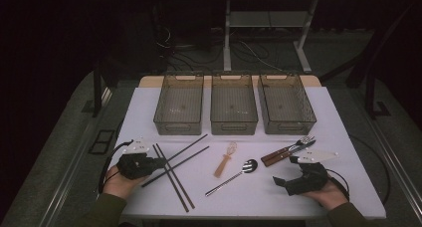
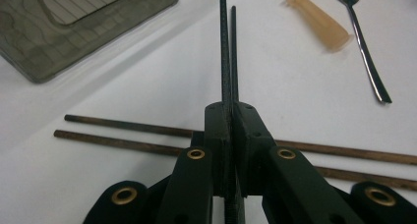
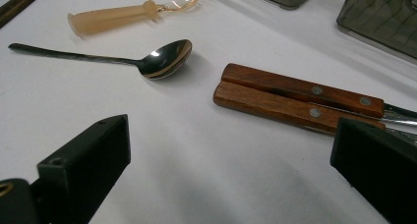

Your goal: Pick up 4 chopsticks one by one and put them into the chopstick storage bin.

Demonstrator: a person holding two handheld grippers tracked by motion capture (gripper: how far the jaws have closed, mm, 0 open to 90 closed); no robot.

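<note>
My left gripper [image 1: 160, 161] [image 2: 230, 111] is shut on a pair of thin black chopsticks [image 1: 191, 144] [image 2: 225, 52], which stick out ahead of the jaws towards the bins. Under them a second, brown pair of chopsticks [image 1: 175, 174] [image 2: 123, 128] lies crosswise on the white table [image 1: 318, 117]. My right gripper [image 1: 284, 182] [image 3: 226, 165] rests at the front right with its jaws wide open and nothing between them. Just ahead of it lie a fork and a knife with wooden handles [image 1: 284, 152] [image 3: 295, 98].
Three grey see-through bins [image 1: 179, 105] [image 1: 234, 105] [image 1: 287, 105] stand in a row at the back of the table. A steel spoon [image 1: 234, 176] [image 3: 162, 59] [image 2: 366, 52] and a small whisk with a tan handle [image 1: 225, 162] [image 3: 113, 17] [image 2: 319, 25] lie mid-table.
</note>
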